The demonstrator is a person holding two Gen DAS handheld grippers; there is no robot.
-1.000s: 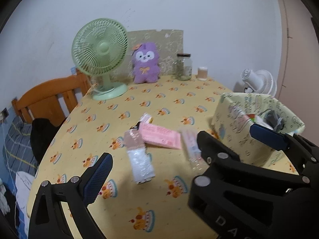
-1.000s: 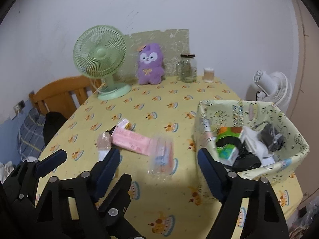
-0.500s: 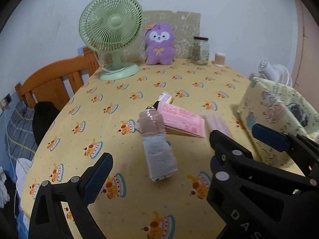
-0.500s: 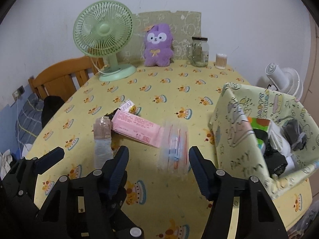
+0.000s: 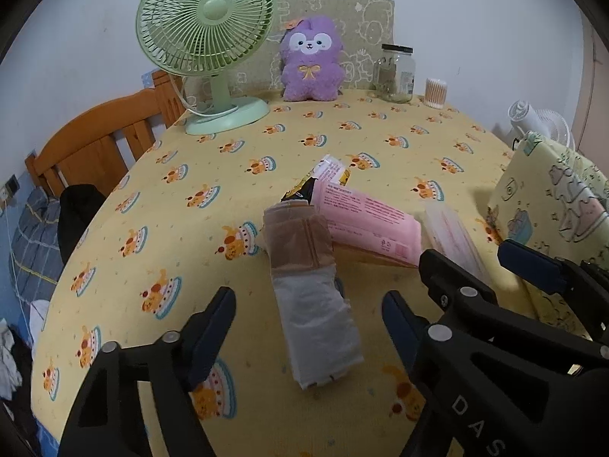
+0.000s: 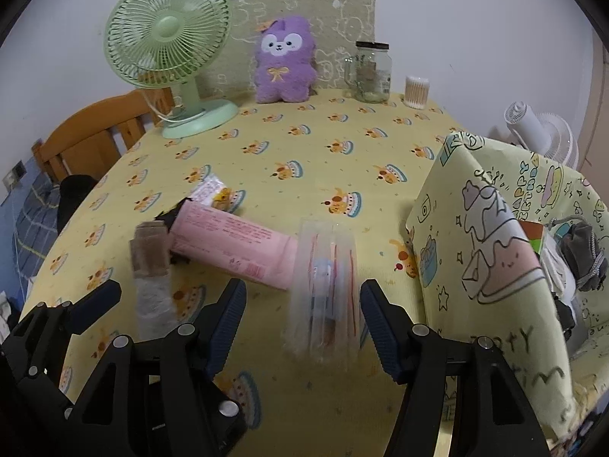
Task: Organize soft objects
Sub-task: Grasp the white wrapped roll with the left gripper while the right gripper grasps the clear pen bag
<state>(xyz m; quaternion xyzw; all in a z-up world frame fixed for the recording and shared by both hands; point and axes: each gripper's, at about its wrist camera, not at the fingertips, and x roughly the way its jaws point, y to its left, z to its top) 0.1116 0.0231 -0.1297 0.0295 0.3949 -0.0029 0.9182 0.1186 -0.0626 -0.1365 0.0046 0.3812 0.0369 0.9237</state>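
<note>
A rolled brown-and-white soft pack (image 5: 310, 285) lies on the yellow tablecloth, its near end between the tips of my open left gripper (image 5: 308, 316). A pink flat pack (image 5: 365, 224) lies beside it, partly over a black-and-yellow wrapper (image 5: 327, 175). A clear plastic pouch (image 6: 327, 285) lies between the open fingers of my right gripper (image 6: 302, 312); it also shows in the left wrist view (image 5: 453, 236). The roll (image 6: 152, 278) and the pink pack (image 6: 232, 243) show in the right wrist view. The patterned fabric bin (image 6: 487, 243) stands at the right and holds several items.
At the table's back stand a green desk fan (image 5: 207, 38), a purple plush toy (image 5: 310, 61), a glass jar (image 5: 394, 74) and a cotton-swab tub (image 5: 436, 93). A wooden chair (image 5: 95, 141) is at the left edge. A white fan (image 6: 540, 129) stands behind the bin.
Both grippers have moved forward and down toward the table. The roll now lies between the left fingers, and the clear pouch between the right fingers. The objects have not moved.
</note>
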